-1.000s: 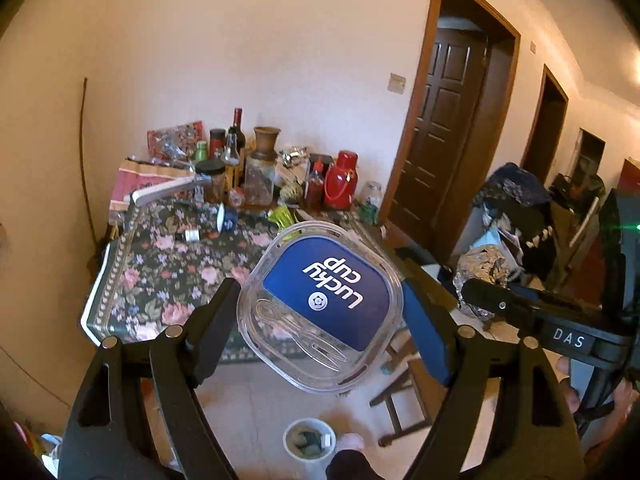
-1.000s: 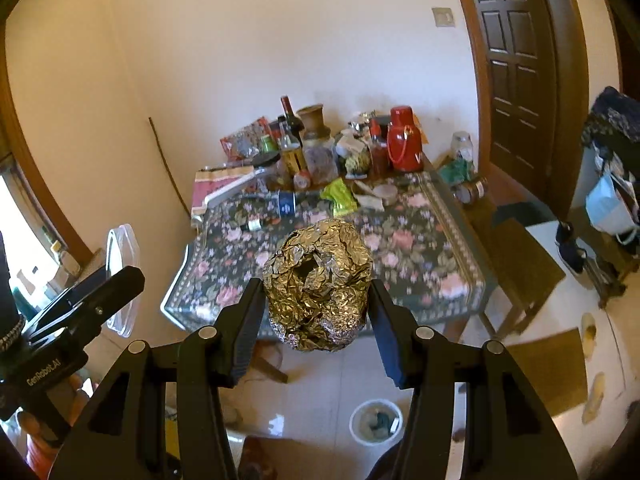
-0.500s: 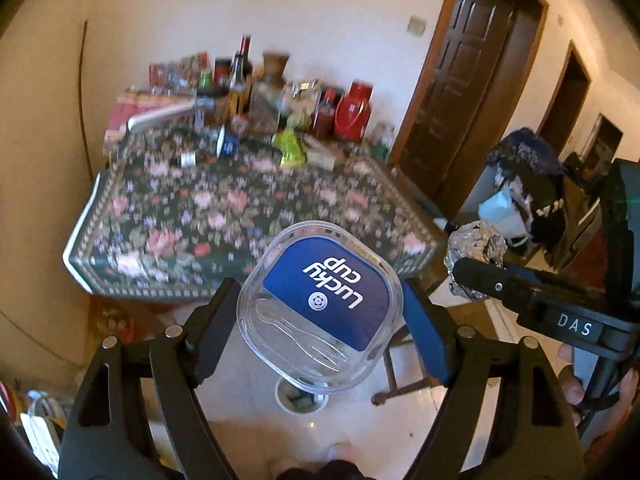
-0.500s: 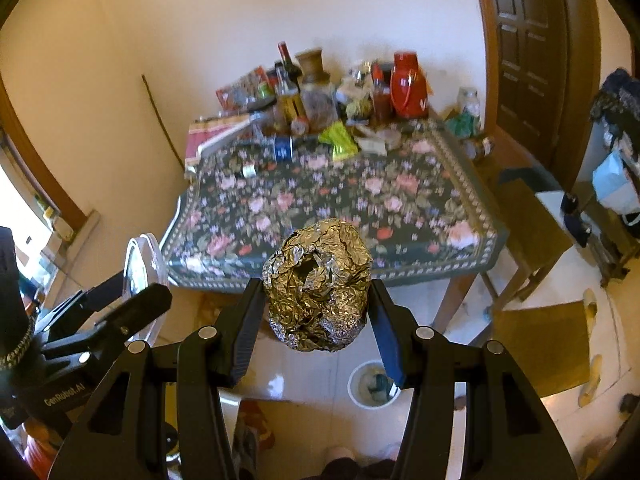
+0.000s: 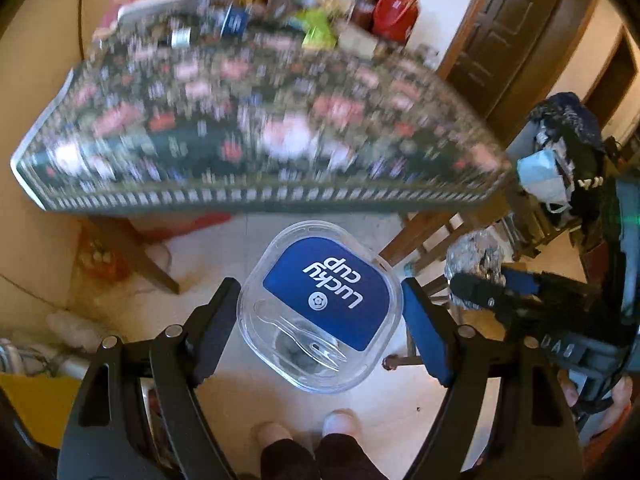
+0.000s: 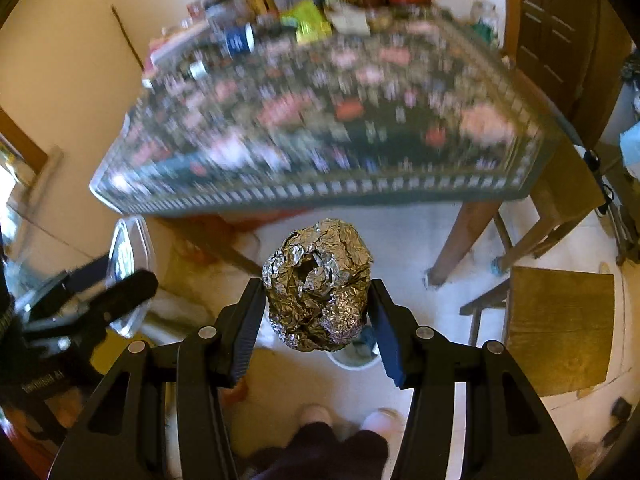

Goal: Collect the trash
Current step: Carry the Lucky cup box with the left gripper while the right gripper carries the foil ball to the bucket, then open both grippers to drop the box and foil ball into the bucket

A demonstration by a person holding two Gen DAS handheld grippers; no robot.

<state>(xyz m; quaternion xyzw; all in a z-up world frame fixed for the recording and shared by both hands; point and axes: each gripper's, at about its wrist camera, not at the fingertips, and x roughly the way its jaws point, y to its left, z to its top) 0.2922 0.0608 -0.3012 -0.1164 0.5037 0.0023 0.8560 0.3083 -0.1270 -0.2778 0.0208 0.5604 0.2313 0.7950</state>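
My left gripper [image 5: 320, 308] is shut on a clear plastic cup lid [image 5: 320, 304] with a blue "Lucky cup" label and a clear fork moulded in it, held over the floor. My right gripper [image 6: 318, 304] is shut on a crumpled ball of aluminium foil [image 6: 318, 284]. Directly under the foil ball a white waste bin [image 6: 354, 356] stands on the floor, mostly hidden by the ball and the gripper. The right gripper with the foil [image 5: 476, 264] shows at the right of the left wrist view, the left gripper with the lid [image 6: 128, 268] at the left of the right wrist view.
A table with a dark floral cloth [image 5: 248, 200] stands ahead, its far side crowded with bottles, jars and a red flask [image 5: 396, 4]. Wooden table legs [image 6: 464, 240], a stool [image 6: 560, 328], a dark door [image 6: 560, 32] and the person's feet [image 6: 348, 420] are nearby.
Both grippers have dropped well below the table's edge, tilting downward, still holding the lid and the foil. The table now sits high in view and the floor fills the lower part.
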